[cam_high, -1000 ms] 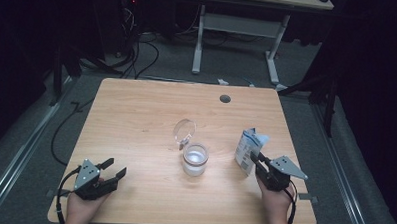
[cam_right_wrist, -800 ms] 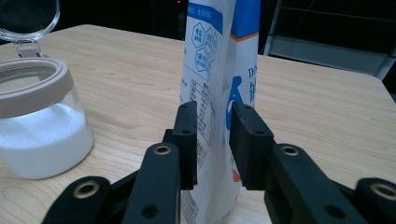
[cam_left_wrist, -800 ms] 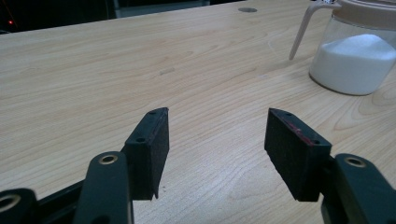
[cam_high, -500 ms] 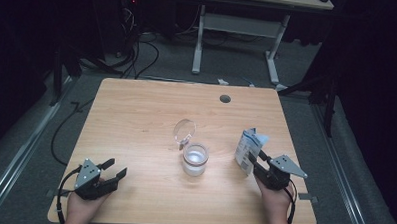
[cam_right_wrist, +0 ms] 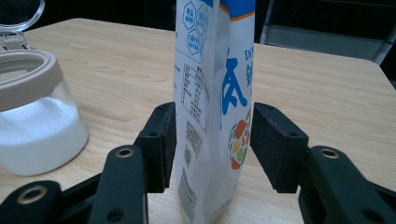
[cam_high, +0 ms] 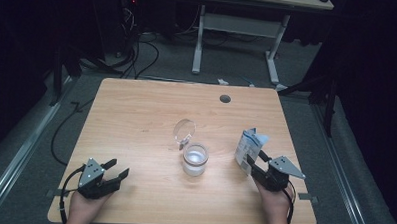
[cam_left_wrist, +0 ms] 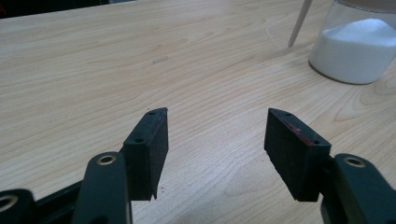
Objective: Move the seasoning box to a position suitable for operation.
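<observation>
Right gripper jaws have just been opening, pads off the upright pouch between them; left gripper rests open, empty.

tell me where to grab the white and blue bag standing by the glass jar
Grip the white and blue printed bag low across its flat faces, from the person's side: it stands upright and thin there, already between the right gripper's just-opened fingers.
</observation>
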Demonstrator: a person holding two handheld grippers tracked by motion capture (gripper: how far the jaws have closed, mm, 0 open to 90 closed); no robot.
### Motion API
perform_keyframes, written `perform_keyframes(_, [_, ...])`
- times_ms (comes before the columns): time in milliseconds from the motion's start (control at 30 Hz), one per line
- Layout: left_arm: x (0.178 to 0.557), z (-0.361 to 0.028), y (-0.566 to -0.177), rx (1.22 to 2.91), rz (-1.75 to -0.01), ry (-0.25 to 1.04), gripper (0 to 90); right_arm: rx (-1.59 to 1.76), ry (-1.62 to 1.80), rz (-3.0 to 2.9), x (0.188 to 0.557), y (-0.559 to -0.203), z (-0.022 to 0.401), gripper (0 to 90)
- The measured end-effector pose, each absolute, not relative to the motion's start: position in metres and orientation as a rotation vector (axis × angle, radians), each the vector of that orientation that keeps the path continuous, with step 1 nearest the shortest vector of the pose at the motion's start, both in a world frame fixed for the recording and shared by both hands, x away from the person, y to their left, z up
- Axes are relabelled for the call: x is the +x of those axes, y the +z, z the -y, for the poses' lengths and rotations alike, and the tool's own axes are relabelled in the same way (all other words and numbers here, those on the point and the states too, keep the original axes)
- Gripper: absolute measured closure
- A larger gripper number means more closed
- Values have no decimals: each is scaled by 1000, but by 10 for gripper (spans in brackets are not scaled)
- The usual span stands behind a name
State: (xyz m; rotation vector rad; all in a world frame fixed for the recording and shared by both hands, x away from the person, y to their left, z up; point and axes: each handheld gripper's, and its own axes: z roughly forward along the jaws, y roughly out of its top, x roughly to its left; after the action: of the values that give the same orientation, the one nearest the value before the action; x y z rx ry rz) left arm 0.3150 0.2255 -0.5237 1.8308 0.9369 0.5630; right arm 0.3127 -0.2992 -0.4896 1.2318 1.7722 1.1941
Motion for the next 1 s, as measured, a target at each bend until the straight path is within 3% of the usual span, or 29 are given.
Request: perform_keyframes(1000, [346, -192, -525, 1843, -1037, 518, 404, 1277, 1102, -1838, 268, -509, 296, 517])
